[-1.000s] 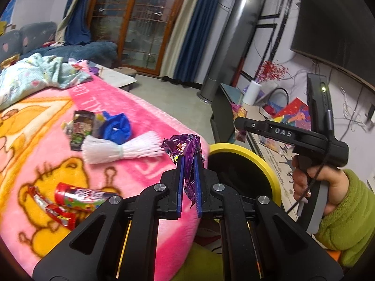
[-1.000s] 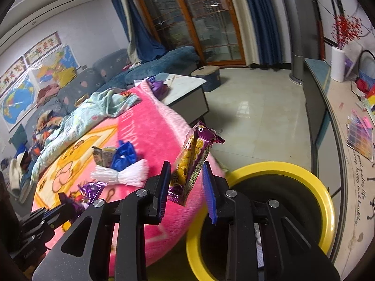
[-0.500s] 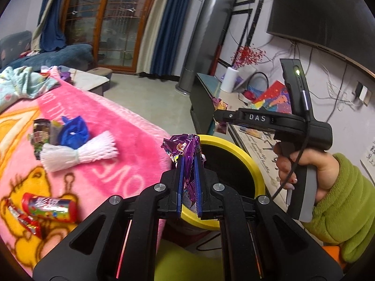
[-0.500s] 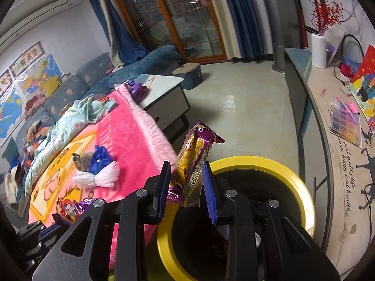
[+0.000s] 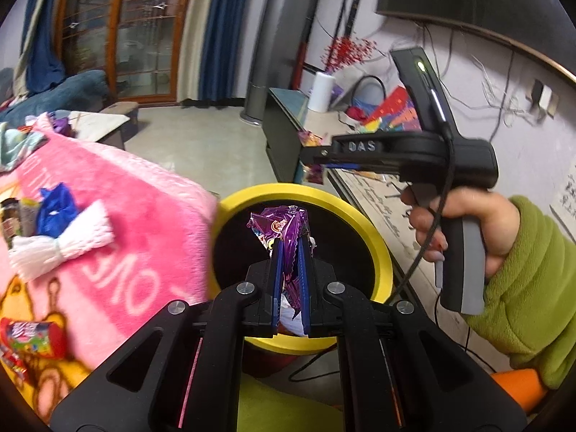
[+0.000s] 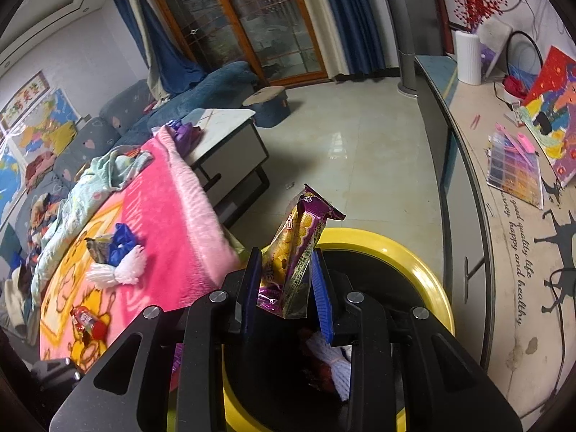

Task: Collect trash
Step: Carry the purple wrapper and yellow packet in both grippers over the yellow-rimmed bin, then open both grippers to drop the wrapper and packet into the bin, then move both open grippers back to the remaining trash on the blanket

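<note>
Left wrist view: the left gripper point(image 5: 291, 262), clamped on a crumpled purple wrapper point(image 5: 284, 226), has swung from the pink blanket point(image 5: 144, 216) to over the yellow-rimmed bin point(image 5: 378, 248), while the right gripper point(image 6: 286, 282) pinches its snack packet point(image 6: 297, 252) there too, both ready to drop.

— What's over by the wall?
— A white vase point(image 6: 467, 58) with red sprigs stands on the long counter point(image 6: 468, 151), near a bright painting point(image 6: 554, 115).
— And across the floor?
— A blue sofa point(image 6: 201, 90), a round stool point(image 6: 267, 103), a low table point(image 6: 230, 144), blue curtains point(image 5: 217, 28).
</note>
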The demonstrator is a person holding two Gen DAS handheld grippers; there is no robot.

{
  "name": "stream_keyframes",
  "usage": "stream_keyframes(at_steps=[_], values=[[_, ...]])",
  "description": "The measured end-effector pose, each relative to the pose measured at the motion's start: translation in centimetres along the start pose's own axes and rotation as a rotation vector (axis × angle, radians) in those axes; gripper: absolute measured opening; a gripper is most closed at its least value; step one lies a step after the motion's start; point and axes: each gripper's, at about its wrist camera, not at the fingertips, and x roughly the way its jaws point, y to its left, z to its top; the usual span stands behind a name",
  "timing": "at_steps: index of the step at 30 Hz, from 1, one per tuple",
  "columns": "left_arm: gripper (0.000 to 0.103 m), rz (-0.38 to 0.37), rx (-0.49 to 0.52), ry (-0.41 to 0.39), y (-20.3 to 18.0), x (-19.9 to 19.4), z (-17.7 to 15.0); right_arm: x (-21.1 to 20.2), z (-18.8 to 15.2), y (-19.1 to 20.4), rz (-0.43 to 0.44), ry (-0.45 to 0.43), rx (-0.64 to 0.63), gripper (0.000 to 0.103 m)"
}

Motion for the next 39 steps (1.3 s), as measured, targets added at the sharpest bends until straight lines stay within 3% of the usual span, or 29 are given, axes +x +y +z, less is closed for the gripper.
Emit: stream_keyframes(at_steps=[17, 20, 22, 30, 34, 39], values=[[0.005, -0.037, 0.032, 0.094, -1.2, 4.1, -0.7, 2.0, -1.1, -2.9, 0.004, 0.075, 0.049, 0.029], [0.018, -0.023, 0.017, 0.088, -0.7, 4.0, -0.6, 2.4, -1.3, -3.3, 0.006, 0.087, 0.065, 0.03], [0.034, -0.021, -0.004, 0.085, -0.4, 3.9, -0.5, 2.5, -1.4, -3.5, 0.0, 0.092, 0.075, 0.036], [0.075, 0.003, -0.084, 0.041, 1.4, 2.5, -0.2, 2.3, -1.3, -3.3, -0.001, 0.08, 0.077, 0.046], [0.088, 0.023, -0.11, 0.012, 2.0, 1.3, -0.1, 1.8, -1.3, -2.4, 0.011, 0.066, 0.063, 0.049], [0.091, 0.069, -0.131, -0.024, 2.8, 0.0, 0.1, 1.1, -1.0, -0.6, 0.042, 0.036, 0.027, 0.052]])
